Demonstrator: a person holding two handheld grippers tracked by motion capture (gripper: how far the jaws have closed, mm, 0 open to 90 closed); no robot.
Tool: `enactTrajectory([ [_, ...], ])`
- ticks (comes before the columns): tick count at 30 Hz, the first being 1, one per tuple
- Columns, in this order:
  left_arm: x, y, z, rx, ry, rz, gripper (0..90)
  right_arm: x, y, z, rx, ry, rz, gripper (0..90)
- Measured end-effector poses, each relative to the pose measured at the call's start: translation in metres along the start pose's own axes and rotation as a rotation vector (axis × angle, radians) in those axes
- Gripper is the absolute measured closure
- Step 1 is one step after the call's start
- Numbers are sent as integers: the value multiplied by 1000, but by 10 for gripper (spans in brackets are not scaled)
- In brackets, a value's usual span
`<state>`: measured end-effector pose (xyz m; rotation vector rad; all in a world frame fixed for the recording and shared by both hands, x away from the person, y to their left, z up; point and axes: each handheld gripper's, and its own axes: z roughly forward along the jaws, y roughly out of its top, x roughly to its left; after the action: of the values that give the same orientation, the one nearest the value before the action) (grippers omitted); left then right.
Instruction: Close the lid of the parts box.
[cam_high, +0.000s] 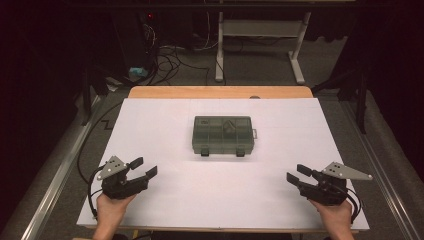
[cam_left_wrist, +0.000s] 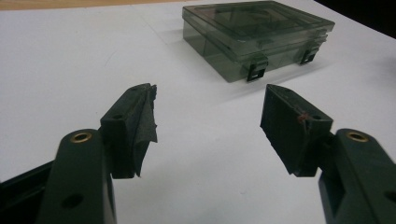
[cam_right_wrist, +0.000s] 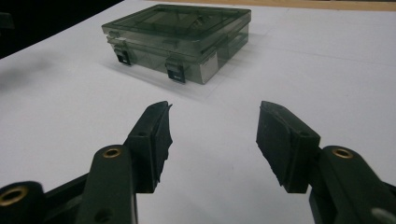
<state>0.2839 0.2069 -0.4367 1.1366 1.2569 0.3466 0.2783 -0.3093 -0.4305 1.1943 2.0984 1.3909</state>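
While the closed grey case (cam_high: 222, 135) sits mid-table, well apart from both, the left gripper (cam_high: 144, 168) and right gripper (cam_high: 296, 174) gape empty, aimed toward it.

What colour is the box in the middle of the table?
The box is see-through smoky grey-green with darker latches, clearest in the left gripper view.

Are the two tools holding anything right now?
No. The left tool and right tool are both open and empty, apart from the closed, smoky-grey clear plastic compartment box on the white table.
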Motion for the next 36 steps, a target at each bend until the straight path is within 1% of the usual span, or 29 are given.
enactTrajectory([
  [5, 3, -3, -3, -8, 3, -1, 350, -2, -5, -3, -6, -17, 7, 424],
  [8, 4, -4, -5, -13, 5, 4, 348, -3, -7, -4, -11, -26, 1, 422],
  [13, 6, -6, -7, -20, 8, -2, 345, -5, -10, -5, -15, -39, 5, 405],
  [24, 14, -10, -9, -32, 30, -5, 339, -11, -18, -8, -27, -72, 13, 380],
  [29, 17, -12, -9, -39, 34, -13, 336, -15, -22, -9, -30, -84, 27, 375],
  [35, 21, -13, -11, -49, 39, -8, 334, -19, -26, -11, -35, -96, 47, 366],
  [36, 22, -13, -11, -52, 40, -15, 334, -19, -26, -11, -35, -97, 48, 366],
])
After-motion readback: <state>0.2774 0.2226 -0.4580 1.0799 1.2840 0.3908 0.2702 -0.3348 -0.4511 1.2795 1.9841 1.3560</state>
